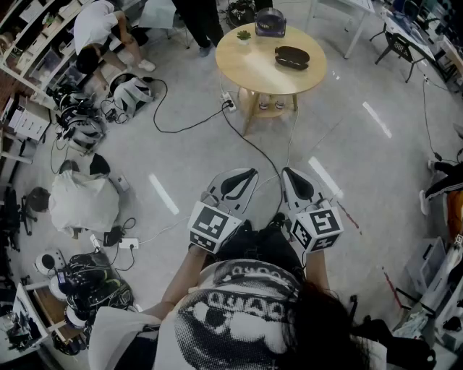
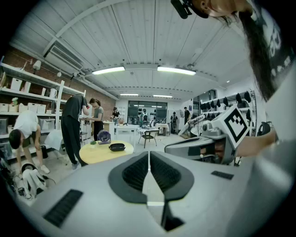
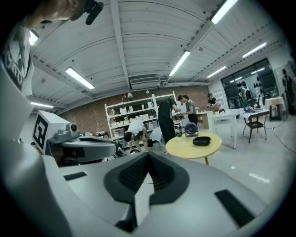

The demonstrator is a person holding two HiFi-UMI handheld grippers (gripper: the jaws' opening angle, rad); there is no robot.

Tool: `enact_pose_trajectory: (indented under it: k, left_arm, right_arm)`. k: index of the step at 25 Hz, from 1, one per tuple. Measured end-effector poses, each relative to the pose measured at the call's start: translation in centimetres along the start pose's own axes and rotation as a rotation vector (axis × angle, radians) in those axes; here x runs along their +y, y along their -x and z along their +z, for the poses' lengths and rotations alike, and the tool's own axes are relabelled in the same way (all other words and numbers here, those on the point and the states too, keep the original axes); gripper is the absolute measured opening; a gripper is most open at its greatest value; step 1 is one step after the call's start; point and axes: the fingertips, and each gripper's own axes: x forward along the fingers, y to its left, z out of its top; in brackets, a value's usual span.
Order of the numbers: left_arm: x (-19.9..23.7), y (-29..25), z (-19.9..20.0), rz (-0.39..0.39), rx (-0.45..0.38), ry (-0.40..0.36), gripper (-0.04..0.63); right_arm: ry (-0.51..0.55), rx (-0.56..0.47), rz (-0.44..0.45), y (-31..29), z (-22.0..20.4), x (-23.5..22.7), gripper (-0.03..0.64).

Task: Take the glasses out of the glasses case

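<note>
Both claws sit close in front of your body, side by side and a little apart, pointing out over the floor. Your left claw (image 1: 242, 179) is clenched: in its own view the two ribbed pads meet along a thin seam with nothing between them. Your right claw (image 1: 292, 179) is the same, pads pressed together and empty.

Just past them a black cable (image 1: 250, 142) runs across the grey floor toward the round yellow worktop (image 1: 249, 69), which stands well apart from you. On it lies the glasses case (image 1: 291, 56), a dark oval shell toward the right side in the head view. It seems shut, though at this range you cannot be sure, and no glasses show anywhere. A small fan (image 1: 270, 22) and a little potted plant (image 1: 244, 35) stand near the far rim, apart from the case. Beyond, people stand and bend by the shelves.

By my reading, none of the task is done. You have yet to reach the worktop, release a claw, steady the case, lift its lid and draw the glasses out.
</note>
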Motion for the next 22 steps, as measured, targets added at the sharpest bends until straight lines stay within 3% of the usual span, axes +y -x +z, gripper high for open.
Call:
enact_pose_trajectory:
  k: [9, 22]
  left_arm:
    - [0.8, -2.3, 0.6, 0.001, 0.006, 0.002, 0.020]
    - [-0.6, -9.3, 2.7, 0.017, -0.002, -0.015, 0.020]
  right_arm:
    - [0.008, -0.018, 0.004, -1.0, 1.1, -1.9, -0.005]
    - [0.022, -0.001, 0.002, 0.2, 1.9, -9.6, -0.005]
